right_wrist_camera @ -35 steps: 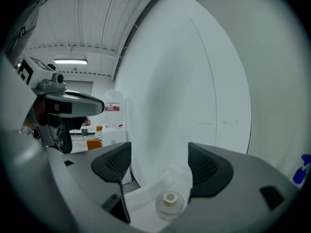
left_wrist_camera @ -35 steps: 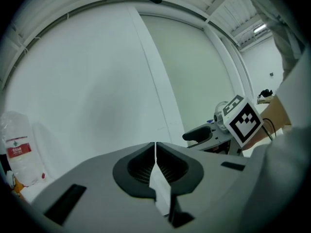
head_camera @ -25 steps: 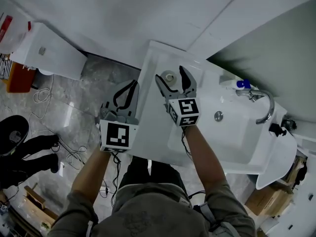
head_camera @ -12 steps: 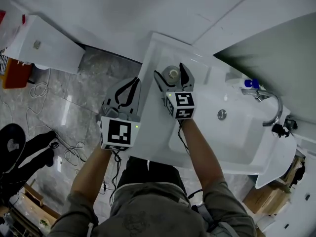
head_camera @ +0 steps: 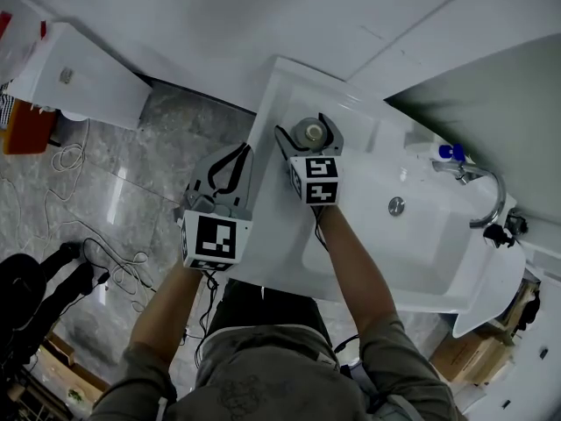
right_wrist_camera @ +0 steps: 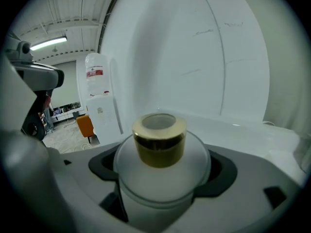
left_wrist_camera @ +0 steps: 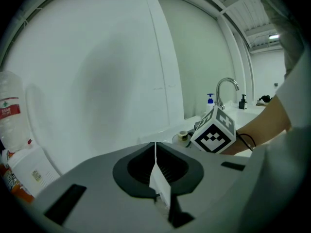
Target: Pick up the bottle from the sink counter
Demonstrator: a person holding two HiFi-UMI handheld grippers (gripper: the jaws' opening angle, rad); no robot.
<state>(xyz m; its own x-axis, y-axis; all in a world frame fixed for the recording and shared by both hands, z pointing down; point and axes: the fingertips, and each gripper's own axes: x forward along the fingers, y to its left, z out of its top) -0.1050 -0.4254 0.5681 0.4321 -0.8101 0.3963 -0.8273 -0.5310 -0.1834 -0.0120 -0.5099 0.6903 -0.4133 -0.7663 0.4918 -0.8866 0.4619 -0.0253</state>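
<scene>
White wall (head_camera: 219, 24), marble floor (head_camera: 114, 200) (grey, glossy)

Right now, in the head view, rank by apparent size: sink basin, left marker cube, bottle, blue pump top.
sink basin
left marker cube (nearer the camera)
bottle
blue pump top

**Contents, left gripper view**

1. Left tongs (left_wrist_camera: 155, 154): grey, jaws pressed together along one seam, nothing held between them.
2. Counter (left_wrist_camera: 163, 134): white, seen beyond the tongs against a plain white wall.
3. Bottle (left_wrist_camera: 183, 135): small, stood upright at the counter's near end, partly covered by item 4.
4. Marker cube (left_wrist_camera: 215, 130): black-and-white squares, carried just beside the bottle, with a bare forearm (left_wrist_camera: 265, 125) behind it.
5. Faucet (left_wrist_camera: 226, 88): curved, chrome, mounted along the counter's back edge.
6. Blue-topped pump bottle (left_wrist_camera: 210, 101) and dark dispenser (left_wrist_camera: 242, 101): placed either side of the faucet.
7. Water jug (left_wrist_camera: 9, 113): red-labelled, at the frame's left edge.
</scene>
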